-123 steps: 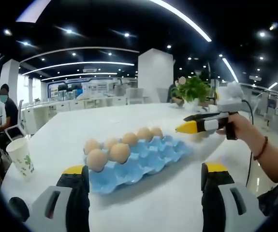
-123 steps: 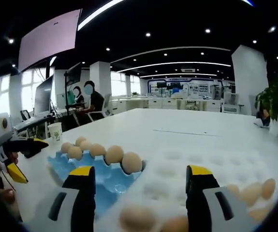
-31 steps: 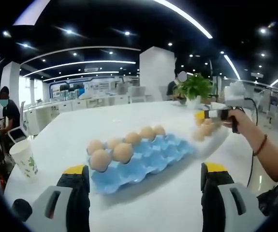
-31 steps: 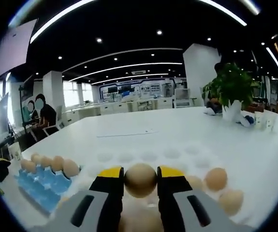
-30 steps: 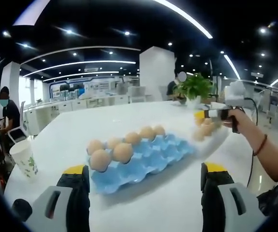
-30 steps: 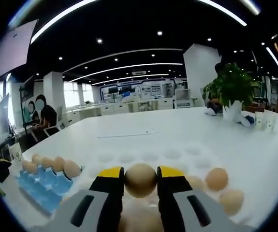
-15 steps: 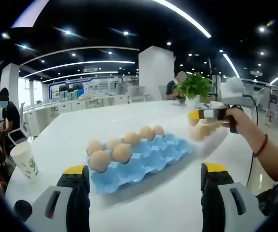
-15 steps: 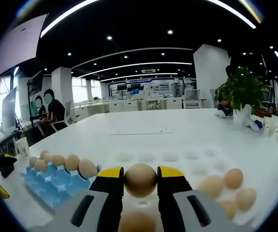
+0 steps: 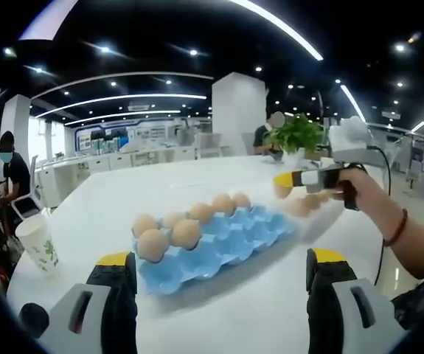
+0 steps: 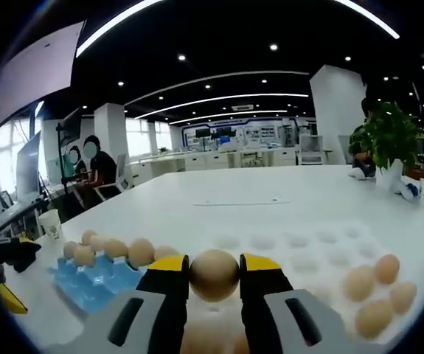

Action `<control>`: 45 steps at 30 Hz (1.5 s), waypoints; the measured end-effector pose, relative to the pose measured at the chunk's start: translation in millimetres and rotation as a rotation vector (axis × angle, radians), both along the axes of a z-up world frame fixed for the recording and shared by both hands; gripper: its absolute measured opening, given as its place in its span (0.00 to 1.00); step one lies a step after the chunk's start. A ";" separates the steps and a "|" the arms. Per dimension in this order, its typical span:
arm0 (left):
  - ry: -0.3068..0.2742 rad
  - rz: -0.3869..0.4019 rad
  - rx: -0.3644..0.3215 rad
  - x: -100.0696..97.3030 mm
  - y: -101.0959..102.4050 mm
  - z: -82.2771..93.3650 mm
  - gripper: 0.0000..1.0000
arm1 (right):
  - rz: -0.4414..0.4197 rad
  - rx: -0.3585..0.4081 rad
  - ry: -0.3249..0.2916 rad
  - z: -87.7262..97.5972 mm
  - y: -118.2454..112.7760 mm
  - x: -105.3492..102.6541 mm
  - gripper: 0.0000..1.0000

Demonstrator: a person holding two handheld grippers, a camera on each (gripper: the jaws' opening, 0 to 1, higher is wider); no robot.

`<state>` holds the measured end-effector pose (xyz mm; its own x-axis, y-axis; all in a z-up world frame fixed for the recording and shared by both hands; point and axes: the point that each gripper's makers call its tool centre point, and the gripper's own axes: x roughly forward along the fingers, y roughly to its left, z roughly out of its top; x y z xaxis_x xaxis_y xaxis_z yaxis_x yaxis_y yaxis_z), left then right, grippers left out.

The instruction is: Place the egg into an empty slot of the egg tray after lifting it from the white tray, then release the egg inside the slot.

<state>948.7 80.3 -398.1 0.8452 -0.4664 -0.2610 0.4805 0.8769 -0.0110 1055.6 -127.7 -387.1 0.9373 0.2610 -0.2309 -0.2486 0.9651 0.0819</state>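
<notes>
Right gripper (image 10: 214,276) clamps the egg (image 10: 214,274) above the white tray (image 10: 322,254); blue egg tray (image 10: 97,276) lies to its left, near slots empty. Left gripper (image 9: 215,291) open, idle.

A paper cup (image 9: 37,243) stands on the white table (image 9: 123,199); a potted plant (image 9: 297,137) sits beyond.

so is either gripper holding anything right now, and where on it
The right gripper holds an egg, pinched on its two opposite sides between the yellow-tipped jaws. The left gripper holds nothing; its jaws stand wide apart.
</notes>
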 end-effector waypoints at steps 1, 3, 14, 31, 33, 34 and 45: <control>0.001 -0.002 0.002 -0.3 0.2 -0.6 0.98 | 0.008 0.004 0.001 0.4 3.0 -0.2 0.28; 0.007 -0.004 0.003 -1.1 0.7 -2.5 0.98 | 0.027 0.007 0.000 1.2 8.0 -0.4 0.28; -0.006 0.000 -0.049 -2.4 2.7 3.0 0.96 | 0.094 0.046 0.016 3.1 33.4 -1.0 0.28; -0.045 0.040 -0.051 -2.4 13.2 9.2 0.96 | 0.158 0.050 0.032 1.4 62.0 -2.2 0.28; -0.059 0.031 -0.067 -3.2 12.5 13.2 0.96 | 0.163 0.039 0.028 1.5 66.0 -2.7 0.28; -0.059 0.031 -0.066 -3.0 12.4 13.4 0.96 | 0.165 0.039 0.027 1.7 67.7 -2.9 0.28; -0.052 0.035 -0.041 -1.8 15.0 8.7 0.95 | 0.241 0.054 0.023 3.5 96.8 -7.5 0.28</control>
<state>946.9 95.3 -389.4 0.8732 -0.4455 -0.1977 0.4501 0.8927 -0.0234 1048.1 -30.9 -383.6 0.8413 0.4888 -0.2310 -0.4684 0.8724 0.1400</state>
